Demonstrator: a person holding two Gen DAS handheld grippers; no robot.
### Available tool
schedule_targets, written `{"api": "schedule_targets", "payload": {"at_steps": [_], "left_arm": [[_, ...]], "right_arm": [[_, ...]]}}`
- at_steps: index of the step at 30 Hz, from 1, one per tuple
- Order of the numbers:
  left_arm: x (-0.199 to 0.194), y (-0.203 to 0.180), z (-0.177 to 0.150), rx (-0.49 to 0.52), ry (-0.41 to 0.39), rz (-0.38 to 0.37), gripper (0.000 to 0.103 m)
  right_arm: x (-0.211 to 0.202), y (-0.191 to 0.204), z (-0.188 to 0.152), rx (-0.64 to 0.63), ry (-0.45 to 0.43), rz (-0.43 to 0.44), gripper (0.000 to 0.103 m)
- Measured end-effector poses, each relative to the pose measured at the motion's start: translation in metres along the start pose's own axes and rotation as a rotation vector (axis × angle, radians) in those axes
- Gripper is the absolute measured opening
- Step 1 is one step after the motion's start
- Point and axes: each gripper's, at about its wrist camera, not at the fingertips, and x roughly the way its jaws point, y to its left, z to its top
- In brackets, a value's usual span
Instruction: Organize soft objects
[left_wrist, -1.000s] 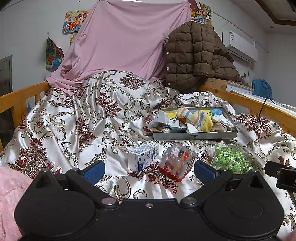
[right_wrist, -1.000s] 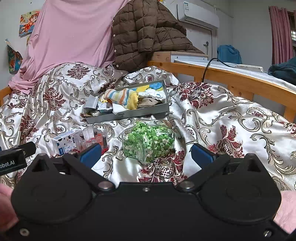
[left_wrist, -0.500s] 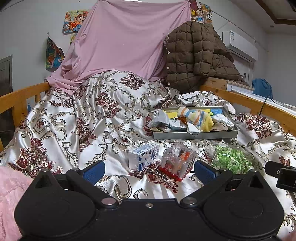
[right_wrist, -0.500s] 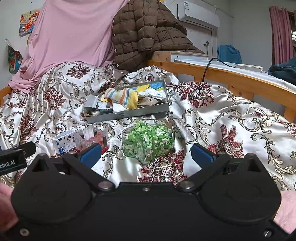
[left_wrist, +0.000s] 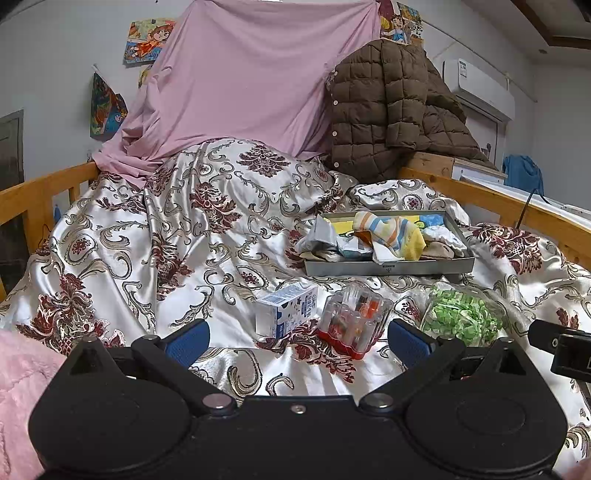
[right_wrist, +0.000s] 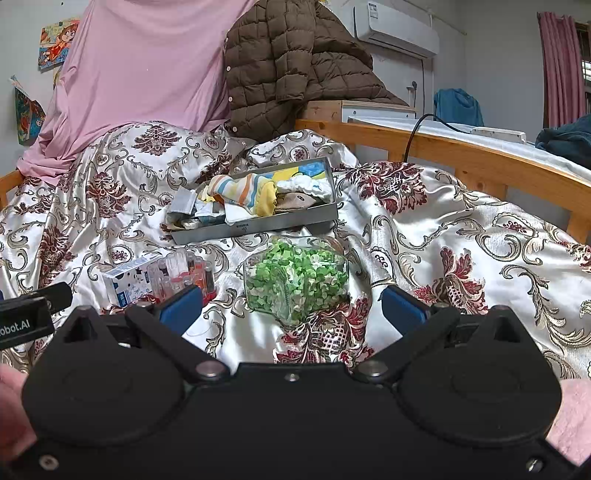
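A grey metal tray sits on the patterned bedspread, piled with soft items: a striped yellow-orange sock, white and beige socks, folded cloths. My left gripper hovers open near the bed's front, empty, facing a small milk carton and a clear pack of small bottles. My right gripper is open too, empty, just short of a clear bag of green pieces.
A satin floral bedspread covers the bed, with wooden rails on both sides. A pink sheet and a brown quilted jacket lean at the head. A pink fuzzy sleeve shows at the left edge.
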Motion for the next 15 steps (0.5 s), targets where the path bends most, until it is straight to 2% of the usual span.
{"api": "schedule_targets", "payload": {"at_steps": [9,15], "left_arm": [[0.0003,-0.0012,0.0012,0.002,0.002,0.002,0.102],[0.0022,0.0024,-0.0058,0.003,0.032,0.008,0.102]], "right_arm": [[-0.0004,-0.0001,-0.0002,0.0,0.001,0.0,0.102],[-0.0007,-0.0033,-0.0035,0.018,0.008,0.003,0.102]]}}
